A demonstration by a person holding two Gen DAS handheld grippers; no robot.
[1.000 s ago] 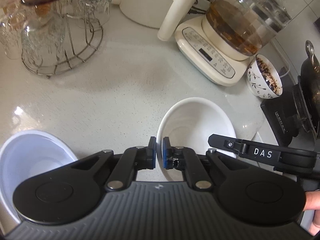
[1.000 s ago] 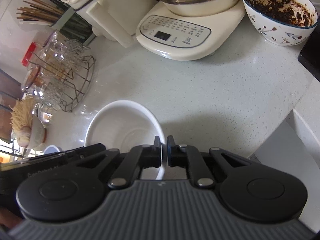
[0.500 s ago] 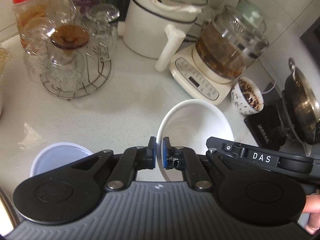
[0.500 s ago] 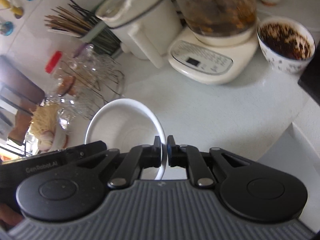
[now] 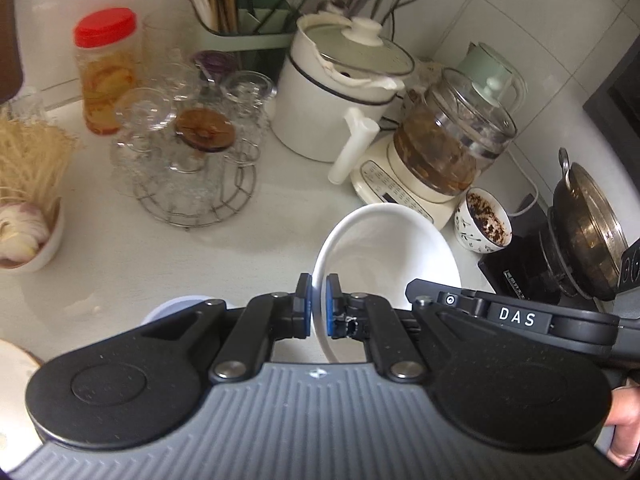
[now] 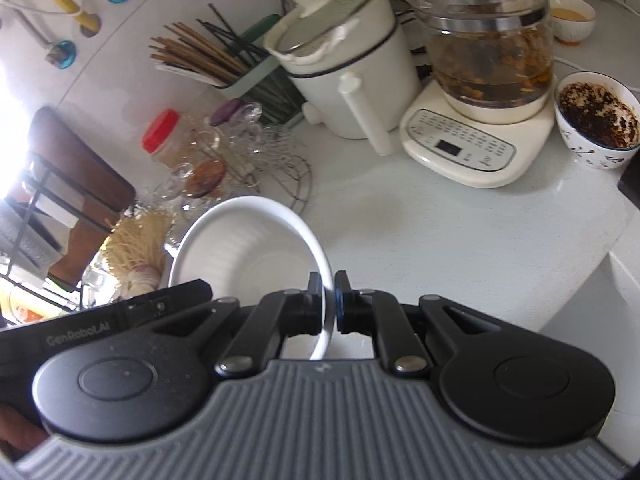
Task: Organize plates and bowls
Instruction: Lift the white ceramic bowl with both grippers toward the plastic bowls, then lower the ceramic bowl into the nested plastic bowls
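Both grippers carry one white bowl [image 5: 392, 248] above the countertop. My left gripper [image 5: 318, 288] is shut on the bowl's left rim, its blue pads pinching the thin edge. In the right wrist view, my right gripper [image 6: 327, 284] is shut on the opposite rim of the same white bowl [image 6: 248, 248]. The right gripper's black body [image 5: 512, 316] shows beyond the bowl in the left view, and the left gripper's body [image 6: 120, 320] shows at lower left in the right view. A pale bluish bowl [image 5: 168, 308] sits on the counter, mostly hidden behind my left gripper.
Along the back stand a wire rack of glasses [image 5: 188, 168], a red-lidded jar [image 5: 106, 72], a white pot [image 5: 340, 92] and a glass kettle [image 5: 452, 148]. A patterned bowl of dark leaves [image 5: 484, 226] and a pan [image 5: 588, 232] sit right. A bowl of noodles [image 5: 24, 208] is at left.
Both grippers have risen together with the white bowl held between them, so the counter looks farther away. The bluish bowl has slid almost out of sight under the left gripper.
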